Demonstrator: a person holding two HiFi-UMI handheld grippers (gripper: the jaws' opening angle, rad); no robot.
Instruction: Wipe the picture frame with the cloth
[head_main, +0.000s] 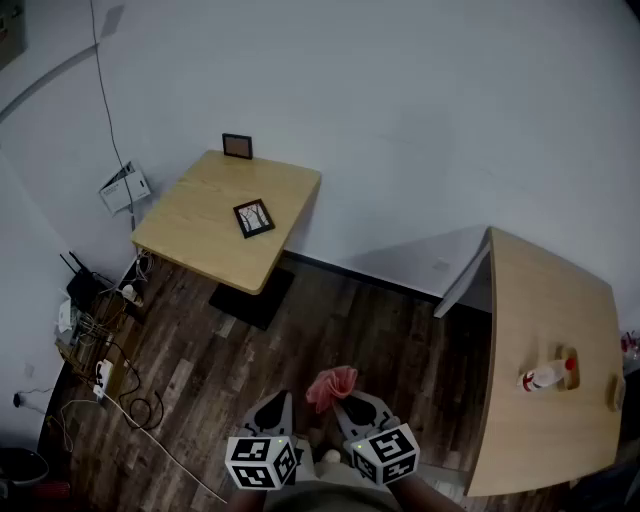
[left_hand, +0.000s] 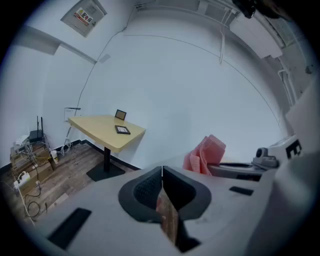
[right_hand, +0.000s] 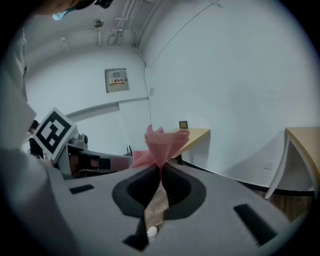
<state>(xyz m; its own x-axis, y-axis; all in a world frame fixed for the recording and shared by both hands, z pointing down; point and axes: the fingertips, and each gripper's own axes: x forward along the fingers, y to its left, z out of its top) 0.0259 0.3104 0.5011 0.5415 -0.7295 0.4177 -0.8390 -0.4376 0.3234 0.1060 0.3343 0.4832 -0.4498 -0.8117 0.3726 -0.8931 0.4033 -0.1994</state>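
Observation:
A pink cloth (head_main: 331, 385) sticks up from my right gripper (head_main: 345, 402), whose jaws are shut on it; it also shows bunched at the jaw tips in the right gripper view (right_hand: 161, 142). My left gripper (head_main: 280, 404) is beside it, shut and empty (left_hand: 162, 170). Both hover low over the wooden floor. Far ahead on a small wooden table (head_main: 200, 240) a dark picture frame (head_main: 254, 217) lies flat. A second frame (head_main: 237, 146) stands upright at the table's back edge by the wall.
A larger wooden table (head_main: 540, 400) at the right carries a spray bottle with a red cap (head_main: 546, 376). Cables, a power strip and a router (head_main: 85, 330) crowd the floor at the left wall. Dark plank floor (head_main: 380, 340) lies between me and the small table.

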